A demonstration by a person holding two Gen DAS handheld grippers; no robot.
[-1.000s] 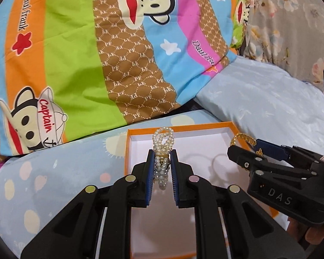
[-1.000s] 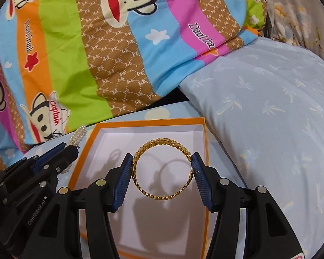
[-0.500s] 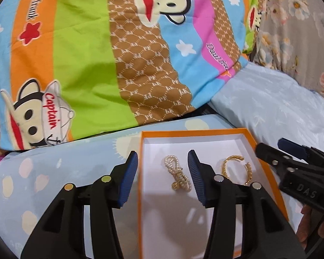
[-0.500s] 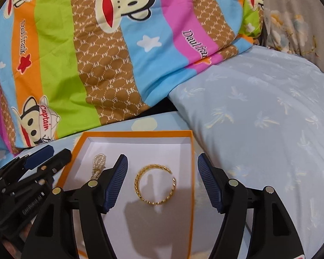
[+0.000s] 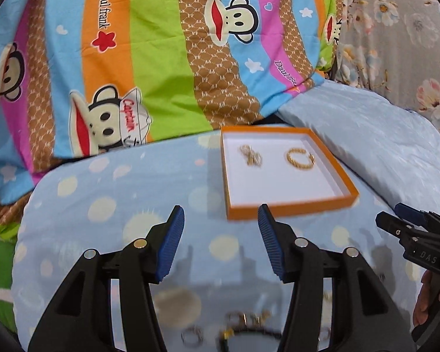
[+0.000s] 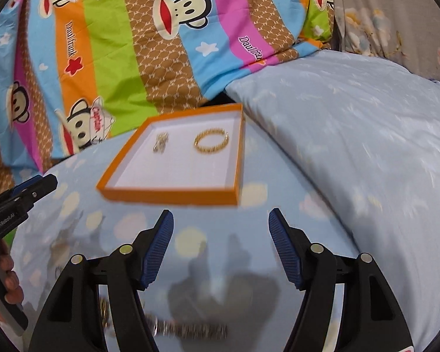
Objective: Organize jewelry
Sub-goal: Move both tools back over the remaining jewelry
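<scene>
You have 2 pieces already lying in the orange tray (image 5: 290,212) on the bed: the pearl bracelet (image 5: 250,155) bunched at its far left and the gold bangle (image 5: 299,158) flat beside it, apart from each other. Your left tongs (image 5: 221,242) and right tongs (image 6: 221,246) both stand apart and empty, short of the tray's near edge. Blurred pieces (image 5: 243,327) near you still need placing, I judge; the bunched pearls run lengthwise away from you, while the bangle has no long axis.
</scene>
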